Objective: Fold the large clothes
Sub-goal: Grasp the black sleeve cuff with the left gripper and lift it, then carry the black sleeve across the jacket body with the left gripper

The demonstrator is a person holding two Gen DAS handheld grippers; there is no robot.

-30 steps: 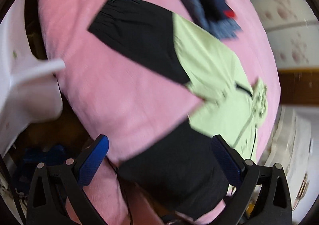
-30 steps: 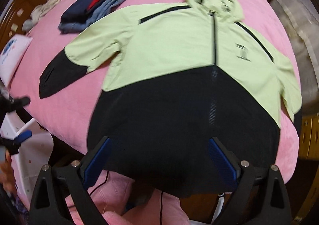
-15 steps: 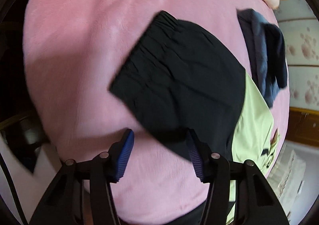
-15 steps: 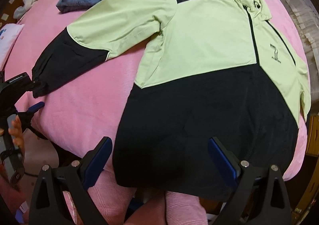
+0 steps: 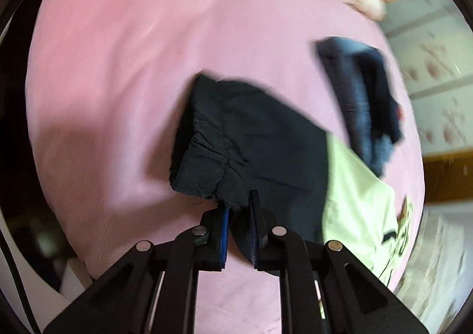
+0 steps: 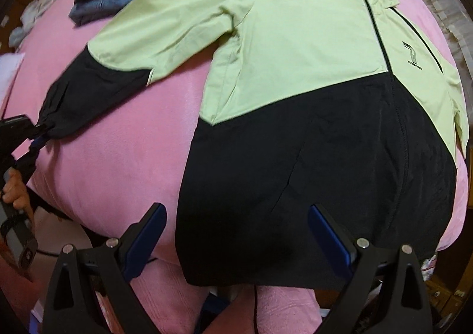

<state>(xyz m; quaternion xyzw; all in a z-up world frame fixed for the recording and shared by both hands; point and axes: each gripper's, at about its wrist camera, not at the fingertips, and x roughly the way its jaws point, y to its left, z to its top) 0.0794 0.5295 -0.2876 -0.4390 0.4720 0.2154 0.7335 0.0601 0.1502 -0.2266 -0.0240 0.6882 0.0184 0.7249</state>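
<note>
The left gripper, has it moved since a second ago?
Yes. The left gripper has come in to the black cuff, away from the jacket's hem, and its jaws are closing on the cuff.

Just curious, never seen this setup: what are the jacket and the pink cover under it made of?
Jacket: looks like thin woven synthetic, nylon-like, matte with a faint sheen; it creases finely and gathers at the cuff. Pink cover: seems a soft plush or fleece; its surface looks fuzzy, with shading that changes in patches. Neither is certain by sight alone.

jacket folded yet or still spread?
Spread: the jacket lies flat on the pink blanket, sleeve out sideways. The left gripper is closing on the cuff.
</note>
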